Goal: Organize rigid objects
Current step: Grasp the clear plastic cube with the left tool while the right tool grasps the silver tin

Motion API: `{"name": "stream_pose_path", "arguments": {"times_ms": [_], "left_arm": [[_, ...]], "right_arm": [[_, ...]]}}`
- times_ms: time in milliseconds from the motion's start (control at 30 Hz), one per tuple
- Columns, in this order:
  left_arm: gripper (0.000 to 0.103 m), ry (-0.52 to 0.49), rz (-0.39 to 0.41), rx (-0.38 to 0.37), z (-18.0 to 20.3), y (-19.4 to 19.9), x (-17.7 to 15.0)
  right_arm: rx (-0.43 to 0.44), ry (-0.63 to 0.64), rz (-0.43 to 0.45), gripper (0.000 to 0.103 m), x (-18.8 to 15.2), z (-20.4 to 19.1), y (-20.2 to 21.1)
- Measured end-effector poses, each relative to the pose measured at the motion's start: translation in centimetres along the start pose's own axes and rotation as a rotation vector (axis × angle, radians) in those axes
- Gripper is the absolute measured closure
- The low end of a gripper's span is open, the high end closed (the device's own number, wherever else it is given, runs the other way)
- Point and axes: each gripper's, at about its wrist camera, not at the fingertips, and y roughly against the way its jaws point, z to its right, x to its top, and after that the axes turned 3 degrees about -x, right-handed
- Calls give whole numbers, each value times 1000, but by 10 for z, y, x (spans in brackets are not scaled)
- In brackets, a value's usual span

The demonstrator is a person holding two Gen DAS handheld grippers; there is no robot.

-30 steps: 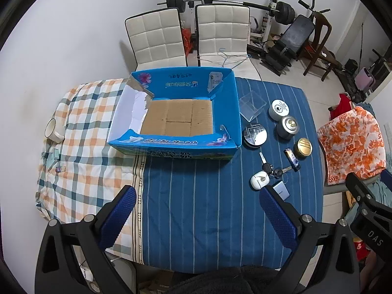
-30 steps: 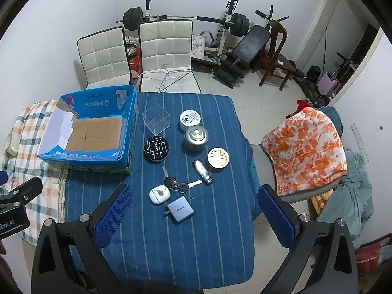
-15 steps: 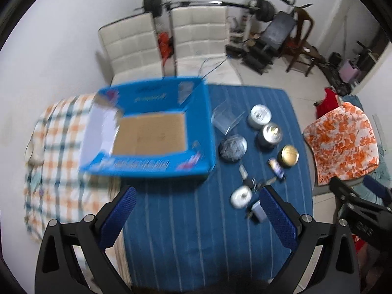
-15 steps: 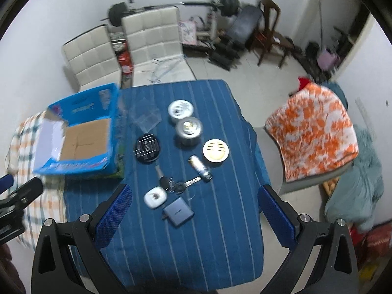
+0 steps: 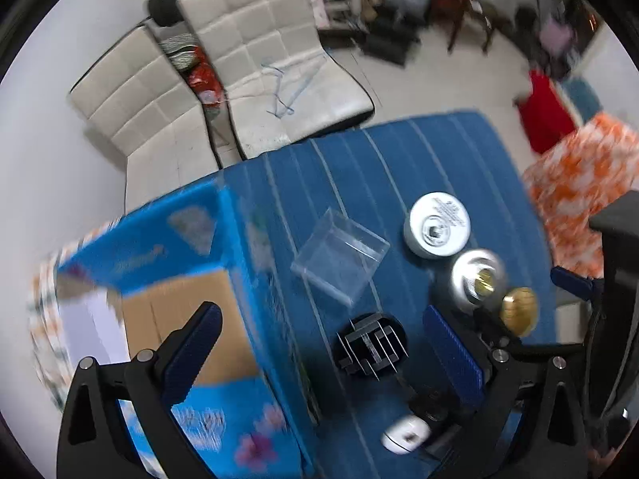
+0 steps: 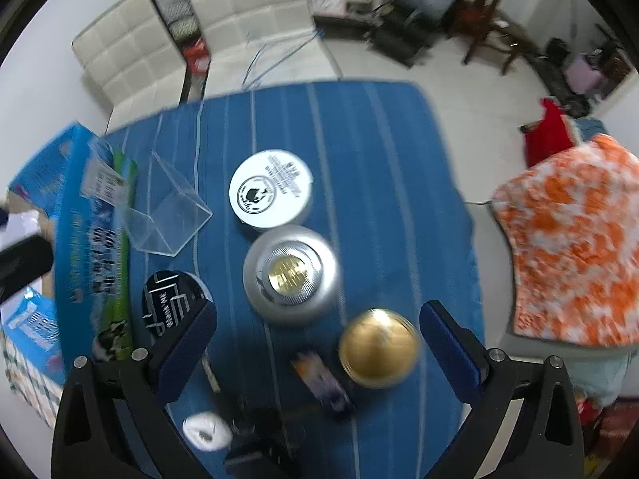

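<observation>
My right tongs (image 6: 317, 353) gape empty; the round gold metal tin (image 6: 378, 353) sits lower centre between them (slightly right). My left tongs (image 5: 325, 353), also spread, frame the black patterned disc (image 5: 371, 345).

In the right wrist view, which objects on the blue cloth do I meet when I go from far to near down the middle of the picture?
White round tin → silver round tin with gold centre → gold round tin.
</observation>
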Motion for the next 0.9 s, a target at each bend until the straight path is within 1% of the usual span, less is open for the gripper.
{"name": "stream_pose_path", "arguments": {"times_ms": [33,100,167,200,367,467,500,600,633,667,700,733,767,833,900], "left_arm": [[2,-22,-47,3,2,-16,11],[2,-79,-117,21,5,-41,25],[2,-105,-151,20,6,-55,35],[2,-119,-180,1,5,-65,41],[2,-157,-265,-31,8,-93,51],[2,-216,-312,-2,18,-106,54],[2,-233,-327,-3,22,-109,53],[2,-285,-352,26,31,-118,53],[3,-291,-365,15,34,-121,52],[7,-279,-379,2,34,-124,51],[20,-269,-390,-5,35,-127,50],[31,-271,-399,9,36,-130,48],[36,-275,-396,30,35,-133,49],[36,-236,-382,13,31,-133,49],[36,-207,-376,-4,28,-132,49]], "right_arm": [[-3,13,-10,3,4,-3,-9],[-2,23,-40,6,11,-8,-25],[7,19,-67,7,15,-10,-37],[20,16,-77,7,16,-10,-41],[51,22,-101,7,19,-12,-51],[58,22,-114,7,22,-13,-56],[62,19,-116,7,22,-11,-58],[66,11,-126,8,25,-6,-65],[69,8,-133,11,25,-3,-68],[74,7,-139,14,24,-3,-69],[79,5,-146,15,24,-3,-71],[81,1,-154,18,24,-3,-74],[80,-1,-161,21,24,-1,-75],[85,-8,-172,25,26,0,-80],[87,-16,-176,25,28,1,-83]]}}
